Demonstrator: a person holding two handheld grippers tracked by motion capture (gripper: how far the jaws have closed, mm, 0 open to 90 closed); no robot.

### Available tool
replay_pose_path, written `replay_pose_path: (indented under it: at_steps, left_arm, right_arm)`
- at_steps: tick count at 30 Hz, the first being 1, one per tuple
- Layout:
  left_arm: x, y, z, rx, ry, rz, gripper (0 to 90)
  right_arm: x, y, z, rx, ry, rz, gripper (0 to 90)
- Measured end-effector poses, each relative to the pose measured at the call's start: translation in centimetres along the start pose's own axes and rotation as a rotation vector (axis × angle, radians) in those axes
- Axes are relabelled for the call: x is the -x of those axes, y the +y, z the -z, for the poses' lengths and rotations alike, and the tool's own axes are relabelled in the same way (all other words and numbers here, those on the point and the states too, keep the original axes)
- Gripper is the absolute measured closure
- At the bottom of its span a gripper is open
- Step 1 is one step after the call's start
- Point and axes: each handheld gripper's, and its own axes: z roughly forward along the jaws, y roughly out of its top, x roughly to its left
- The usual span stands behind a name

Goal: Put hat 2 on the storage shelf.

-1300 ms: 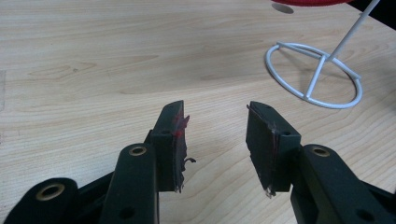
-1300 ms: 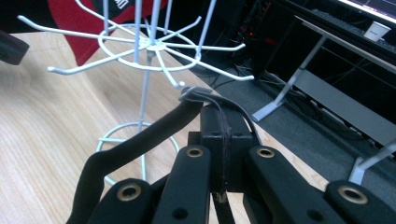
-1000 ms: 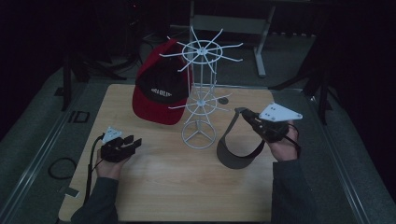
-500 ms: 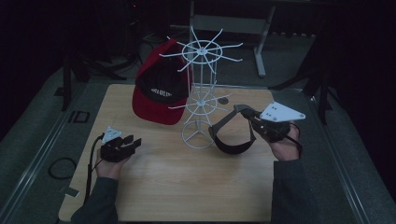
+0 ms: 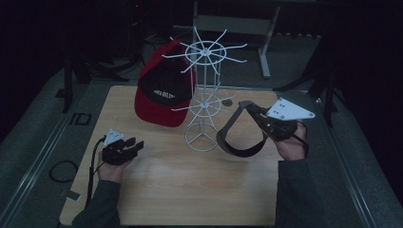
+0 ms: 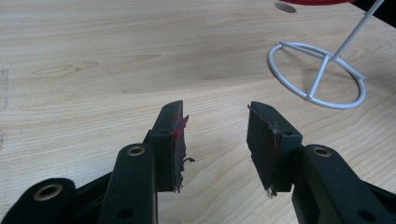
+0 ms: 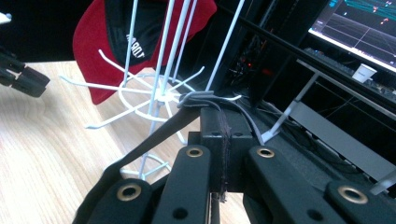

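Visor (image 5: 237,137): dark, light, floppy band with stiffer curved brim; hangs left of right claw (image 5: 254,113), beside white wire rack (image 5: 204,102). Claw pressed together, pinching strap end; good grip point. Left claw (image 5: 134,145) spread, holds nothing, rests on counter (image 5: 190,185).

Dark grey-green long sleeves (image 5: 102,209) are worn on both forearms. Each black hand-held gripper is topped by a pale grey three-cornered plate (image 5: 289,110) dotted with small holes. A black cable (image 5: 91,166) is trailed from the left hand-held gripper (image 5: 124,148). Brass-coloured rivets (image 6: 136,150) are set in the black jaw arms, and red smears are seen on one worn pad (image 6: 175,135).
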Motion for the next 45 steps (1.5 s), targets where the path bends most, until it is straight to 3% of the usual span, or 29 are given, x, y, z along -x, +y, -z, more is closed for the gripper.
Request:
replay_pose_path:
  at_steps: [14, 32, 45]
  left_arm:
    - [-0.1, 0.0, 0.0, -0.003, -0.003, 0.002, 56.7]
    - [-0.1, 0.0, 0.0, -0.001, -0.003, 0.006, 55.8]
    - [-0.2, 0.0, 0.0, -0.003, -0.003, 0.004, 55.7]
  right_arm:
    - [0.2, 0.9, 0.1, 0.029, -0.008, -0.003, 89.9]
    - [0.5, 2.0, 0.6, 0.113, -0.06, -0.035, 89.9]
    - [0.6, 3.1, 0.7, 0.142, -0.073, -0.025, 89.9]
